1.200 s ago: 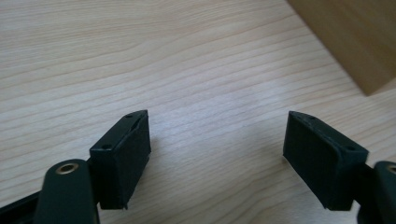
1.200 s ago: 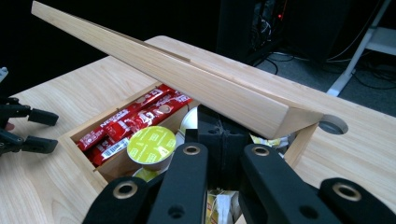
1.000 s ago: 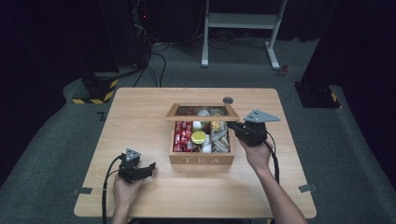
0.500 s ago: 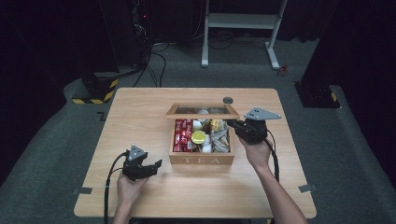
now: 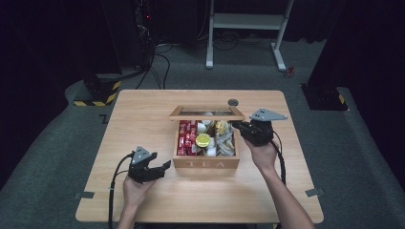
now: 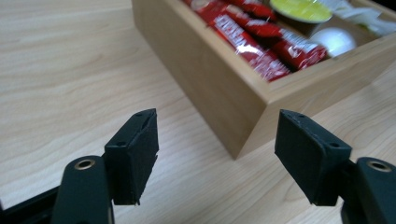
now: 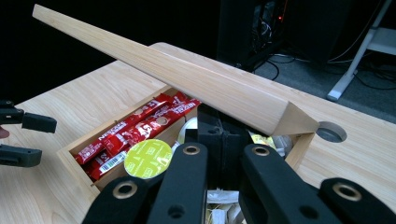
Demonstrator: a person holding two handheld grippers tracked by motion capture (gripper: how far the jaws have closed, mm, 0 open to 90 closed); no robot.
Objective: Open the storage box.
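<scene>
Pale wooden tea box (image 5: pixel 206 163), hinged lid (image 7: pixel 187 84) propped by closed right gripper (image 5: pixel 242 128); left gripper (image 6: pixel 217 154), empty, jaws narrowing to half-open, has risen toward the box corner just ahead, likely to reach in.

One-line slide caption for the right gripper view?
Right gripper, jaws shut, props up the wooden tea box's lid above red sachets and a yellow-topped capsule.

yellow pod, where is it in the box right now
In the high view the yellow pod sits in the tea box's middle compartment, right of the red sachets, left of the right gripper.
</scene>
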